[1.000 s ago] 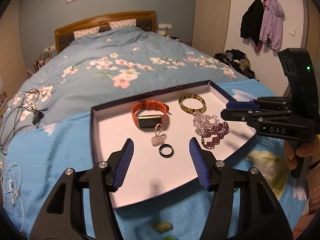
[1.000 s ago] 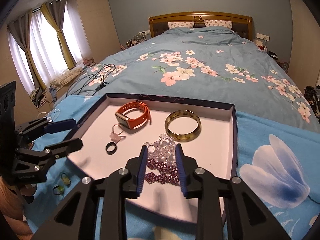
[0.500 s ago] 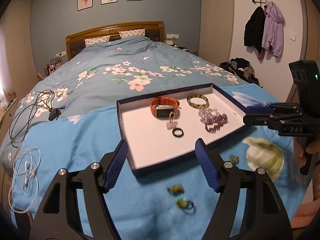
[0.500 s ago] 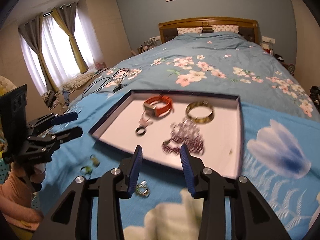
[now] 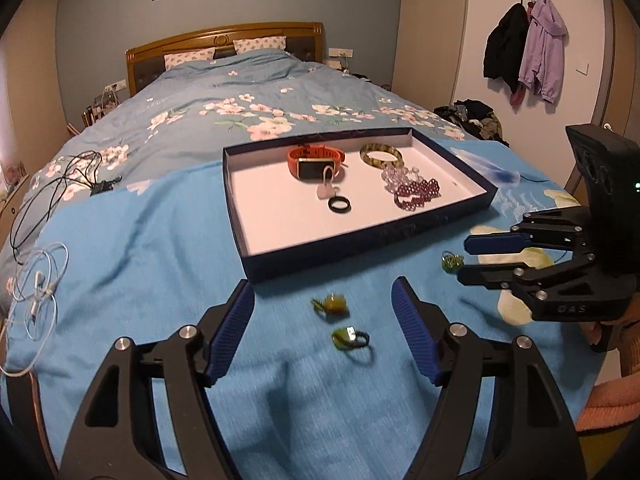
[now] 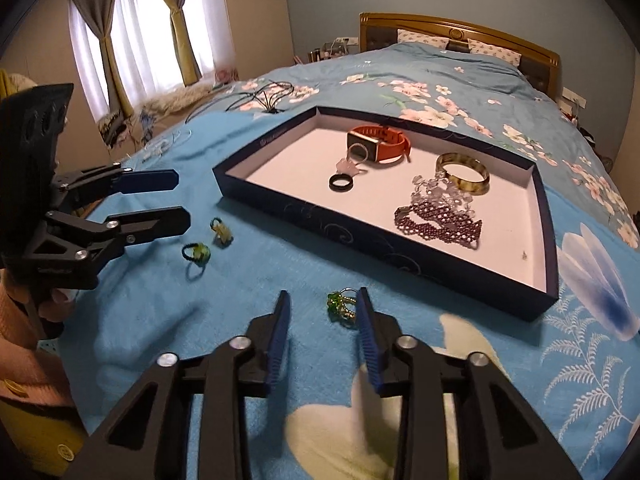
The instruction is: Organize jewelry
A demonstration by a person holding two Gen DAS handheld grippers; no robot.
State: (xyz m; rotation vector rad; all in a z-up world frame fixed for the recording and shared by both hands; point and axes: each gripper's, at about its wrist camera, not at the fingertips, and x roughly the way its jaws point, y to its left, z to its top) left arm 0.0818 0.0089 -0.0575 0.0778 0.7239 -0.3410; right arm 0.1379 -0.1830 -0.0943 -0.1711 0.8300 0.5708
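Blue ribbed pads, lower centre of the right wrist view: right gripper [image 6: 323, 320], jaws part-open and just closing, flanking a green beaded ring [image 6: 340, 307] on the bedspread without pressing it, seemingly lined up for a pickup. Left gripper [image 5: 322, 328], lower centre of the left wrist view: jaws spread wide, empty, bracketing a yellow-green ring [image 5: 334, 304] and a green ring [image 5: 349, 337], probably the next to collect. Mid-frame: dark blue tray [image 5: 360, 248] with white floor, the gathering place, already holding a black ring [image 5: 339, 204], pale pendant [image 5: 326, 190], purple bead bracelet [image 5: 416, 194], orange watch [image 5: 316, 160] and mottled bangle [image 5: 381, 155]. Upper frame: wooden headboard [image 5: 224, 40].
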